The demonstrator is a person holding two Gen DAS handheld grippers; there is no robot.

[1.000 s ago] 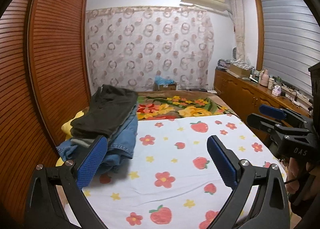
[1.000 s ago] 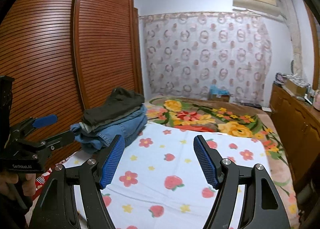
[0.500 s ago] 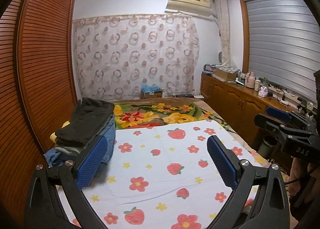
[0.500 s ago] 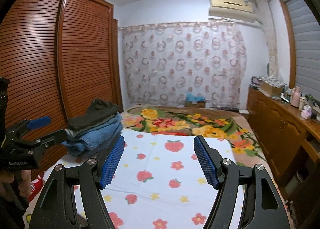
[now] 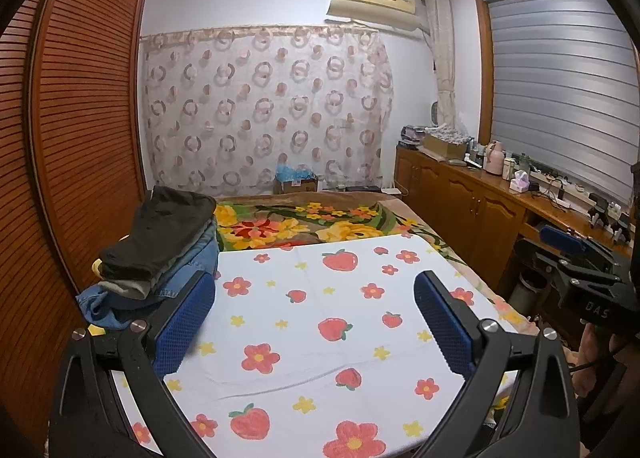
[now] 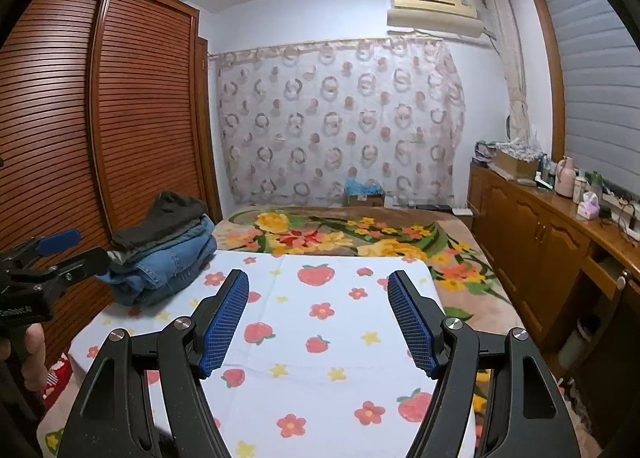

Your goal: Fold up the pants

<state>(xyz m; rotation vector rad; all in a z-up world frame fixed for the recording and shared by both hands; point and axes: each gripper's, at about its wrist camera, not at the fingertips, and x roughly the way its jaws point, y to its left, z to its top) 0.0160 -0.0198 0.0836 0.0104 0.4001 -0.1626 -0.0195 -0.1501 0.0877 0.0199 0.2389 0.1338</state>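
A stack of folded pants (image 5: 160,250) lies at the bed's far left, dark olive pair on top, blue jeans below; it also shows in the right wrist view (image 6: 164,246). My left gripper (image 5: 314,322) is open and empty, held above the white strawberry-print sheet (image 5: 320,338), its left pad near the stack. My right gripper (image 6: 318,318) is open and empty above the same sheet (image 6: 320,338). Each gripper shows at the edge of the other's view: the right one (image 5: 580,270), the left one (image 6: 48,258).
A wooden louvred wardrobe (image 5: 80,137) runs along the left of the bed. A wooden cabinet (image 5: 472,209) with clutter on top stands at the right. A floral blanket (image 5: 304,221) covers the bed's far end before a curtain (image 5: 264,105).
Both grippers have pulled back and risen from the bed. The pants stack now sits farther away and more of the room shows. Both stay open.
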